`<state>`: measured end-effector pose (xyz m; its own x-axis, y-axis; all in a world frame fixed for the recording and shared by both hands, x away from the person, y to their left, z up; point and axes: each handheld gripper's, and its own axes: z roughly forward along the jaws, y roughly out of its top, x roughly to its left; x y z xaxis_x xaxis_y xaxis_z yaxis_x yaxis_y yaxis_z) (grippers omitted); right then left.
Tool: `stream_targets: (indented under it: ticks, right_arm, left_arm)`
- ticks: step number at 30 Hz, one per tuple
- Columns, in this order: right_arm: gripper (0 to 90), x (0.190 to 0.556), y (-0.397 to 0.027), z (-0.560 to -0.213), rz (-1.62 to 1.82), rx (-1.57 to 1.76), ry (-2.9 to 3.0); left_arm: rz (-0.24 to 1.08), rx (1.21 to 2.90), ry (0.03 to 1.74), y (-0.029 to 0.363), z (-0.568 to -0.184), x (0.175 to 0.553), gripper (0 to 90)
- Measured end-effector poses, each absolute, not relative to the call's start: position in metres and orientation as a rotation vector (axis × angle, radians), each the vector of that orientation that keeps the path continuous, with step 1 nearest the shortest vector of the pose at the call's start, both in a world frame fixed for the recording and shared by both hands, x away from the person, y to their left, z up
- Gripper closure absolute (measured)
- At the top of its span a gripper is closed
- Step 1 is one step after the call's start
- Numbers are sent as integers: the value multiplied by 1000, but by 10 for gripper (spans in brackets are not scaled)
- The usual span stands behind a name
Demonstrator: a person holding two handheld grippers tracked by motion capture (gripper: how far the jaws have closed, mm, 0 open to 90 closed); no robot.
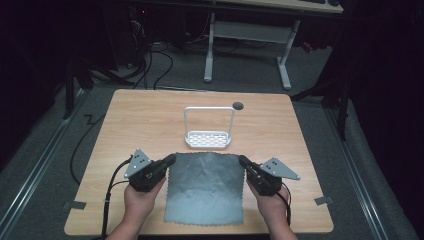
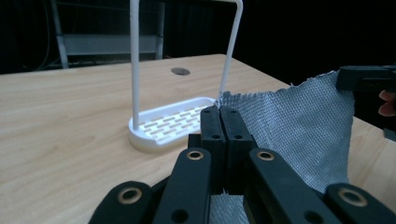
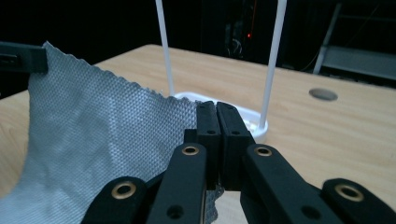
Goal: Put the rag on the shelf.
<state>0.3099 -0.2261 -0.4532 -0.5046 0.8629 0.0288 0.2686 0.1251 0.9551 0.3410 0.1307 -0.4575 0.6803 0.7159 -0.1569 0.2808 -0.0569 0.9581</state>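
On the near half of the wooden table (image 1: 125,120) I have the grey cloth (image 1: 206,186) spread between my two grippers, and each one pinches a far corner of it. From above, my left gripper (image 1: 171,159) sits at the cloth's far left corner and my right gripper (image 1: 243,160) at its far right corner, both angled inward toward each other. The far edge of the cloth stretches between them, while the near edge lies flat by the table's front edge.

Looking along the left gripper (image 2: 219,112), I see its jaws pressed together with no gap, and the cloth (image 2: 299,126) comes out from between them, fanning away to the right and lifted off the wood. At the far end of that raised edge I can make out the black tip of the other gripper.

Looking along the right gripper (image 3: 217,108), the jaws are likewise clamped tight, and the cloth (image 3: 93,140) runs out from them to the left, again hanging clear of the table top up to the other gripper's tip.

Just beyond the cloth's far edge stands the white rack (image 1: 208,139), a slotted tray with a tall wire hoop, close to the cloth. Further back, a small dark round hole (image 1: 238,105) marks the table.
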Motion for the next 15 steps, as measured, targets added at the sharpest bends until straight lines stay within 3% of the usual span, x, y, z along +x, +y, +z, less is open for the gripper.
stream_targets:
  ticks: [15]
  right_arm:
    - [892,327,-231,-403,1451,1021,1746]
  left_arm:
    - [496,1548,774,124,-418,359,898]
